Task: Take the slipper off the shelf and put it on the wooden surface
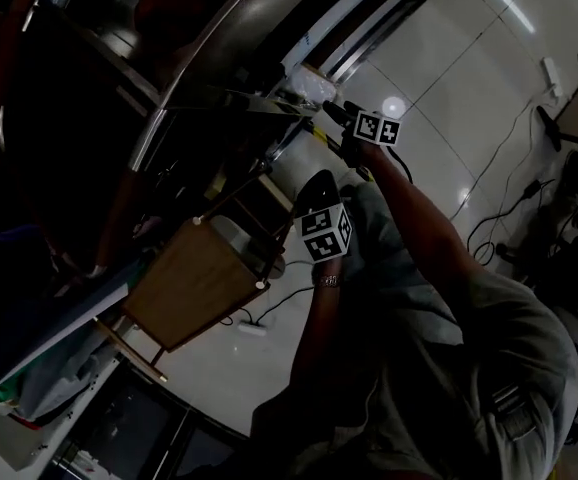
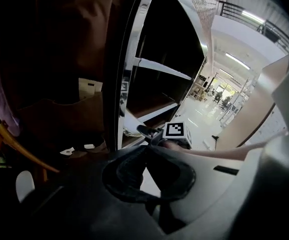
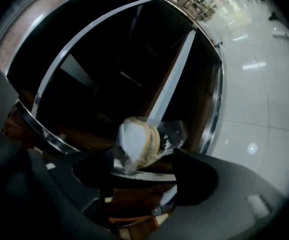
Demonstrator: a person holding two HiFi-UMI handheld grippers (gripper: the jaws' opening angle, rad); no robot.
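– Now, where does the slipper (image 3: 134, 141) sit?
– At the front lip of the shelf (image 3: 172, 79), wrapped in clear plastic film; it is not yet on the wooden tabletop (image 1: 194, 283), which stands lower down and well apart from it in the head view.
– And the right gripper (image 3: 142, 155)?
– Its jaws are spread wide, one to each side of the slipper; the pads do not press on it, so nothing is gripped.
– The left gripper (image 2: 147, 153)?
– Its jaw tips look pressed together with nothing between them; it hangs behind the right one, idle.
– So how should the grasp go?
– I judge the step in hand to be the pick; push the right jaws deeper along the slipper, so the pads meet the firm sole rather than the loose film; keep both jaws clear of the shelf's metal rim; close squarely across the width; lift clear of the lip before swinging toward the tabletop.
– Any risk?
– The film looks slick, and the scene is dark; a shallow pinch may catch plastic only, and the slipper could slide out.
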